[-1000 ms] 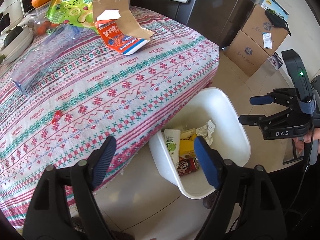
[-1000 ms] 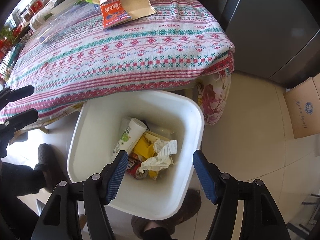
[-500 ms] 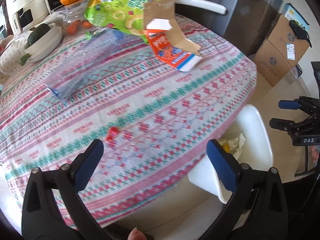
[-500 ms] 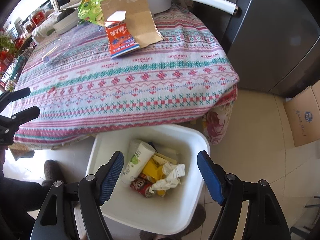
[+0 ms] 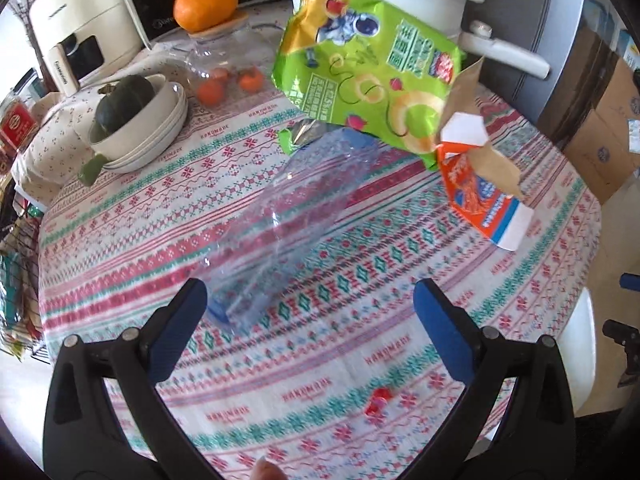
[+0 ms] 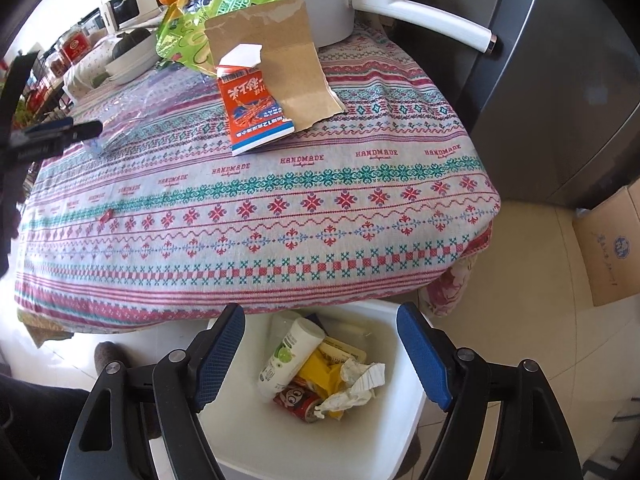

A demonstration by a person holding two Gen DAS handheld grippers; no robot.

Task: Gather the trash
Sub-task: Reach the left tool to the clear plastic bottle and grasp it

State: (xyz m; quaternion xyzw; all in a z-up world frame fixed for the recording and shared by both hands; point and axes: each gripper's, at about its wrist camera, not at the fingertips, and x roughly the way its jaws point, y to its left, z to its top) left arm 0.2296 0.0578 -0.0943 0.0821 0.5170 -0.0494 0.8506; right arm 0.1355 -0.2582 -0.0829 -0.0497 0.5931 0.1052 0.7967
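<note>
Low in the left view, your left gripper [image 5: 310,320] spreads its fingers wide and empty beside the clear plastic bag [image 5: 280,216], the nearest trash on the "HANDMADE"-printed counter [image 5: 400,292]. Your right gripper [image 6: 320,356], equally wide and empty, waits over the white bin [image 6: 400,432].

The word "HANDMADE" is woven in red capitals, repeated in rows, across the patterned tablecloth [image 6: 304,160] covering the desk; beneath each word a smaller script line is seen but cannot be read. The number "12" is made out among white Chinese characters on the blue band of the orange packet [image 6: 256,118]. Print is carried by the green snack bag [image 5: 372,68], the white appliance [image 5: 80,28] and the cardboard box [image 6: 612,248], but none of it can be read.
</note>
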